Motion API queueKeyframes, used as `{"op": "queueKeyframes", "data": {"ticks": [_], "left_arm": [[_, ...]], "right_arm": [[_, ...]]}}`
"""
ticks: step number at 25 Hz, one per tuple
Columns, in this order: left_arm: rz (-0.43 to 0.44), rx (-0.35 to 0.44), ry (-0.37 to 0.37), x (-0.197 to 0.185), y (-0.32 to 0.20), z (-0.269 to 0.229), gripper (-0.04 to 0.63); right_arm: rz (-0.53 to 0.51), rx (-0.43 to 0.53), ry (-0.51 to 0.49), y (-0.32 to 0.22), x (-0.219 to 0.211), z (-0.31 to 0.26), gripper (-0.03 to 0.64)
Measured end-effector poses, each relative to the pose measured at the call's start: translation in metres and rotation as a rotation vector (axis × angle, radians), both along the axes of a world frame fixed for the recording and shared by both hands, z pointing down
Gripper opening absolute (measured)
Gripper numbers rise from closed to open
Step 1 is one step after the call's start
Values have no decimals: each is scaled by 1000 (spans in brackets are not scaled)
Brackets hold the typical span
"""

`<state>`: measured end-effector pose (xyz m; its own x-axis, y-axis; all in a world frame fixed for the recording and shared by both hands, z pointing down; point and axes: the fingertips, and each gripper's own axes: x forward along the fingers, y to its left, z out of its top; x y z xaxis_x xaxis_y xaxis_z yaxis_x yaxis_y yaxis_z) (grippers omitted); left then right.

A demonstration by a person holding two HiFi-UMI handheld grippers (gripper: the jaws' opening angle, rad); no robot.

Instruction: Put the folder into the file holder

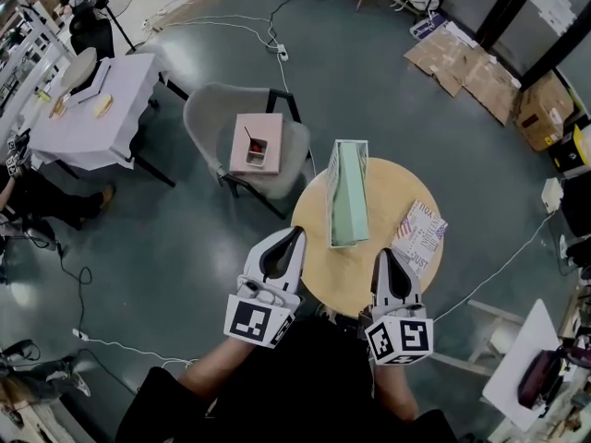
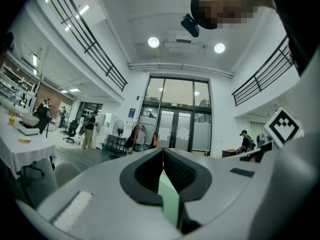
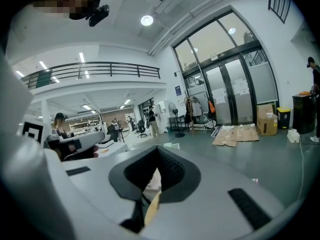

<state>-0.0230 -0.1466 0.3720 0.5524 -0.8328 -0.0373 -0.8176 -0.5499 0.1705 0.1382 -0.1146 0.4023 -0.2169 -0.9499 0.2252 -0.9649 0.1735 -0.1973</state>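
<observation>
A pale green file holder (image 1: 349,192) stands on the round wooden table (image 1: 314,257), its long side running away from me. The folder (image 1: 420,233), white with printed text, lies flat at the table's right edge. My left gripper (image 1: 295,233) hovers over the table's near left rim, jaws together and empty. My right gripper (image 1: 381,255) is over the near right part, just left of the folder, also shut with nothing held. In the left gripper view a green sliver of the file holder (image 2: 170,199) shows behind the closed left gripper (image 2: 162,151). The right gripper (image 3: 159,151) shows closed too.
A grey chair carrying a pink box (image 1: 257,143) stands behind the table at left. A white-clothed table (image 1: 92,109) is at far left and flattened cardboard (image 1: 462,63) at the back right. Cables cross the floor, and a small white table (image 1: 526,358) is at right.
</observation>
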Motion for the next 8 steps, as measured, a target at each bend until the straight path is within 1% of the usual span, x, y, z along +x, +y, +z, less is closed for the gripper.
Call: {"op": "queueKeyframes", "data": {"ticks": [8], "left_arm": [[5,7,6,3,-4,-4,8]], "right_arm": [[3,16,8,-5,2,-7,-6]]}}
